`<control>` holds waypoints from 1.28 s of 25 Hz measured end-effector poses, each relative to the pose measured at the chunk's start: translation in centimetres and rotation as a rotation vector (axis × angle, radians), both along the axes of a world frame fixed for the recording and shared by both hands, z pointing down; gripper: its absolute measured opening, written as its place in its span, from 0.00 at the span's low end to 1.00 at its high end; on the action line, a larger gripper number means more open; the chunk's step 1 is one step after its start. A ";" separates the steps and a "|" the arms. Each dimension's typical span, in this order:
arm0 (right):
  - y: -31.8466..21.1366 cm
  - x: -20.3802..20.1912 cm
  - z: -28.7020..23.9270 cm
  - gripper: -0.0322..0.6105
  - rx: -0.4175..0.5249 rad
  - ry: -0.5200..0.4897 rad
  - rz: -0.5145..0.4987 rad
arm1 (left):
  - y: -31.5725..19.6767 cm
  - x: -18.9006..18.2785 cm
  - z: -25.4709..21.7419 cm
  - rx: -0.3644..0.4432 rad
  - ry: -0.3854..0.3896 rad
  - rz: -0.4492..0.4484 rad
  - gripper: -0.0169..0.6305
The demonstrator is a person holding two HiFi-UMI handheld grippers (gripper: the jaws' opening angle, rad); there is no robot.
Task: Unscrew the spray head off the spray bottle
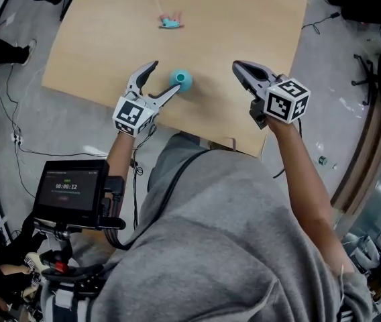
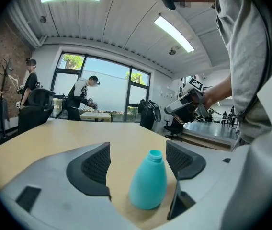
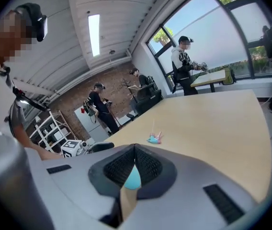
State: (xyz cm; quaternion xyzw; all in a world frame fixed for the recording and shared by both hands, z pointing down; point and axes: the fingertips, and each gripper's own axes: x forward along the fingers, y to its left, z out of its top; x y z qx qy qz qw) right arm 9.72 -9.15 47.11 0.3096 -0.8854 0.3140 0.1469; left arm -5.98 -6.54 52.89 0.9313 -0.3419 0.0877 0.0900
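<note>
The left gripper (image 1: 166, 76) is shown with jaws apart; the open-necked spray bottle (image 1: 182, 79) is stood upright between them on the table (image 1: 110, 45), pressed by neither pad. The right gripper (image 1: 239, 66) is shown with jaws closed together, nothing held; the spray head (image 1: 170, 23) is laid well beyond both grippers' tips.

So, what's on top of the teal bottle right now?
Nothing: the teal bottle stands with its neck bare. The spray head lies apart, farther along the table. The bottle's contents are hidden by its opaque wall.
</note>
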 end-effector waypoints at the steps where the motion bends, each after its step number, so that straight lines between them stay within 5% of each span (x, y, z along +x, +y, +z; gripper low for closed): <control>1: -0.1 0.2 -1.0 0.06 0.013 -0.017 0.006 | -0.3 0.1 -0.9 0.015 0.007 -0.006 0.58; 6: -0.4 0.1 -6.0 0.06 0.077 -0.108 -0.008 | -1.2 -0.8 -6.4 0.077 0.069 -0.068 0.19; 9: -0.3 -1.0 -9.4 0.06 0.142 -0.151 -0.058 | -1.4 -1.4 -9.8 0.088 0.113 -0.110 0.03; 13: 1.0 -2.4 -13.2 0.06 0.271 -0.147 -0.153 | -1.8 -1.6 -13.8 0.069 0.149 -0.148 0.03; 22: 2.4 -2.1 -19.9 0.05 0.489 -0.003 -0.167 | -2.6 0.6 -21.1 0.138 0.220 -0.107 0.03; 26: 3.0 -0.4 -20.9 0.06 0.511 0.069 -0.122 | -1.9 3.0 -21.8 0.141 0.211 -0.038 0.03; 32: 3.0 -0.5 -19.6 0.05 0.475 0.063 -0.141 | -2.1 2.6 -21.2 0.120 0.183 -0.053 0.03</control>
